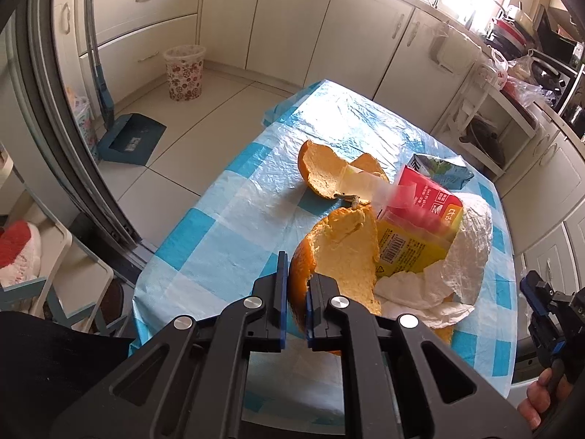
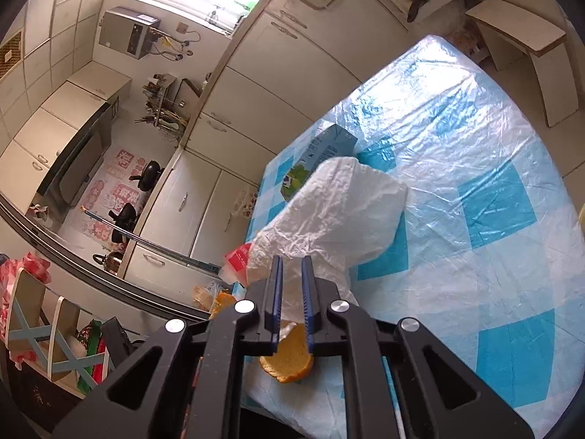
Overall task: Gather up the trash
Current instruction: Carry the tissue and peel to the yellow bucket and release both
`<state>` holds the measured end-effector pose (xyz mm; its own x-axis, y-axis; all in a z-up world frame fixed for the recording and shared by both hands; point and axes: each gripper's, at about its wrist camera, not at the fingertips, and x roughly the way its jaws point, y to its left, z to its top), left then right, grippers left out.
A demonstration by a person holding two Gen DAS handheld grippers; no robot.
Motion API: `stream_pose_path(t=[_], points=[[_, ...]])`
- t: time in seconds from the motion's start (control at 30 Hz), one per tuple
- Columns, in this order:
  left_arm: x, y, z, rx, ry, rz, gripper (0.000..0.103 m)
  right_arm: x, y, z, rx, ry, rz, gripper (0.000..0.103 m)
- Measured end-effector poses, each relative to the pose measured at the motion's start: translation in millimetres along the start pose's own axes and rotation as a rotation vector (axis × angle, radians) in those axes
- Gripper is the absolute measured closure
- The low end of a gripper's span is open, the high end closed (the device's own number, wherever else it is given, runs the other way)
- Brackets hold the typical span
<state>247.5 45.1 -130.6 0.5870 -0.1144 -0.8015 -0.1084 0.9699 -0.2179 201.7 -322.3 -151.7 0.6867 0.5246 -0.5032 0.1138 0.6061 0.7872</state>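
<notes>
In the left wrist view my left gripper [image 1: 298, 270] is shut on the rim of a large orange peel [image 1: 347, 252], held a little above the blue-checked table [image 1: 219, 226]. Behind the peel, a white plastic bag [image 1: 471, 241] holds a red and yellow carton [image 1: 420, 226]. A second peel [image 1: 321, 172] and a blue carton [image 1: 442, 170] lie farther back. My right gripper [image 2: 291, 259] stands open with a narrow gap, the bag [image 2: 329, 212] crumpled just past its tips and the peel [image 2: 289, 358] below. That right gripper [image 1: 537, 292] shows at the left view's right edge, apart from the bag.
A patterned waste bin [image 1: 184, 73] stands on the tiled floor at the far left, with a blue dustpan [image 1: 131, 139] nearer. Cream cabinets [image 1: 285, 18] line the room. A sliding door frame [image 1: 73, 128] and a chair [image 2: 44, 329] flank the table's near side.
</notes>
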Motion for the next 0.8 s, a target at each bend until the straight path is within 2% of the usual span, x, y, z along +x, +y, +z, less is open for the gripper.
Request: stream_pose_path(t=[0.03,0.07,0.17,0.37,0.53,0.57,0.63,0.7,0.8], points=[[0,0,0,0.001,0.003,0.0,0.096,2,-6,0,0.026,0.009,-0.011,0.059],[0,0,-1,0.002,0.004,-0.001,0.096,3,-11,0,0.049,0.009,-0.025,0.041],[-2,-2,-2,0.007,-0.001,-0.002,0.096,13,-14,0,0.064,0.025,-0.048,0.038],[-1,-2,-3,0.013,-0.001,-0.009,0.096,42,5,1,0.006,0.066,-0.084,0.024],[-1,-2,-3,0.013,0.0,-0.011,0.096,62,11,4,-0.027,0.085,-0.102,0.024],[-1,-1,-3,0.011,0.0,-0.012,0.096,63,12,4,-0.038,0.088,-0.096,0.024],[-1,0,-2,0.009,-0.001,-0.015,0.096,63,14,4,-0.072,0.095,-0.104,0.039],[-2,-1,-2,0.007,-0.005,-0.016,0.096,60,14,3,-0.068,0.113,-0.073,0.065],[-4,-3,-2,0.012,-0.013,-0.018,0.096,44,14,5,-0.086,0.084,-0.052,0.087]])
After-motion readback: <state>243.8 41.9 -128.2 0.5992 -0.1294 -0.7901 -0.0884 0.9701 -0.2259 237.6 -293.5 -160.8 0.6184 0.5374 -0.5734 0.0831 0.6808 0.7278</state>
